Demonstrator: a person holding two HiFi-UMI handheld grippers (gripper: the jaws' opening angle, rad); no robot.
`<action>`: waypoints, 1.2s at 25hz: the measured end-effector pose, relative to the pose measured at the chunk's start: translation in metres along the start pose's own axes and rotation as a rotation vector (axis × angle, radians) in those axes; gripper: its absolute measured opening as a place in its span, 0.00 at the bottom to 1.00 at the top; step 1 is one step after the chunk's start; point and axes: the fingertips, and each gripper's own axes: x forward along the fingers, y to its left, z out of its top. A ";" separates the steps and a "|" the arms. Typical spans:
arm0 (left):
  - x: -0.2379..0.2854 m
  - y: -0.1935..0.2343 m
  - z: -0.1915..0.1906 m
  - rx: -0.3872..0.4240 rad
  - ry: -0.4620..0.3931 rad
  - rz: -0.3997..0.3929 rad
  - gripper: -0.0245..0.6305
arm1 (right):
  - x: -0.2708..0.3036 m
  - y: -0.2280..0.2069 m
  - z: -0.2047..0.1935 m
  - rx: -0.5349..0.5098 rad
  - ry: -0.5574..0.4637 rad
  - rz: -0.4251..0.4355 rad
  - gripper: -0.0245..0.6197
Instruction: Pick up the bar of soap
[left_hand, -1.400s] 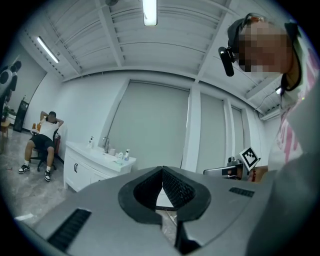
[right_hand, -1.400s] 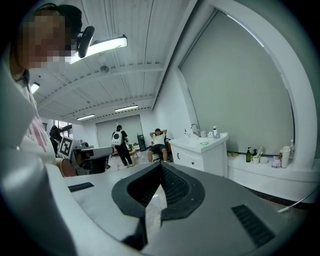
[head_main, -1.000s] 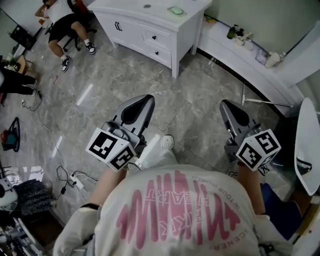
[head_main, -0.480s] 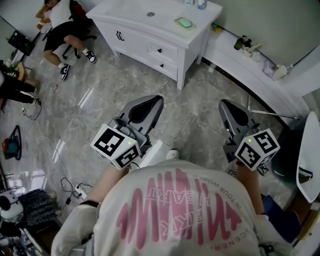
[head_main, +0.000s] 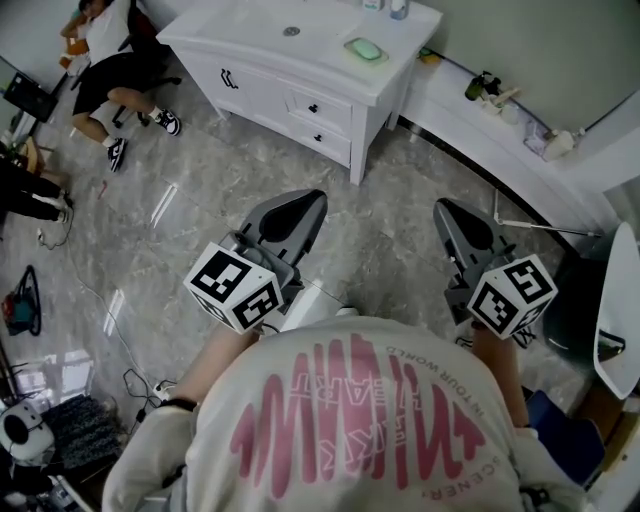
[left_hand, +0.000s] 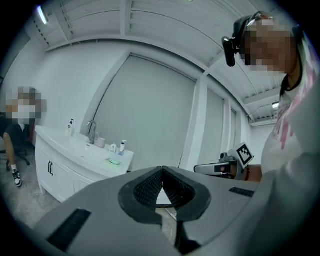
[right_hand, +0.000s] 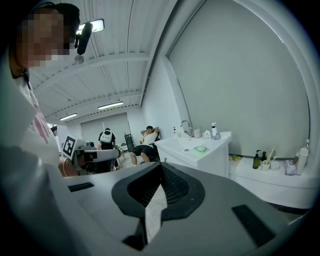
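Observation:
The bar of soap (head_main: 366, 48) is pale green and lies on a small dish on the right part of the white vanity top (head_main: 300, 45), far ahead of me. It also shows in the left gripper view as the soap (left_hand: 114, 161) and in the right gripper view as the soap (right_hand: 201, 148). My left gripper (head_main: 303, 203) is held over the marble floor, well short of the vanity, jaws shut and empty. My right gripper (head_main: 447, 210) hangs beside it to the right, also shut with nothing in it. The tips meet in the views of both the left gripper (left_hand: 162, 170) and the right gripper (right_hand: 161, 166).
Bottles (head_main: 398, 8) stand at the vanity's back edge by a faucet (left_hand: 91, 131). A low white ledge (head_main: 500, 120) with small bottles (head_main: 478, 85) curves along the right wall. A person (head_main: 105, 50) sits at far left; cables (head_main: 60, 230) lie on the floor.
Both grippers and I have moved forward toward the vanity; it and the soap sit lower and nearer in the head view. Both jaws stay shut.

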 end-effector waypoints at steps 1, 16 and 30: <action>0.003 0.002 0.000 0.004 0.001 -0.003 0.05 | 0.002 -0.004 -0.001 0.006 0.000 -0.003 0.06; 0.028 0.009 -0.001 -0.003 0.018 -0.050 0.05 | 0.015 -0.025 0.005 0.006 0.022 -0.039 0.06; 0.087 0.054 0.015 -0.010 0.006 0.059 0.05 | 0.069 -0.093 0.023 0.025 0.022 0.050 0.06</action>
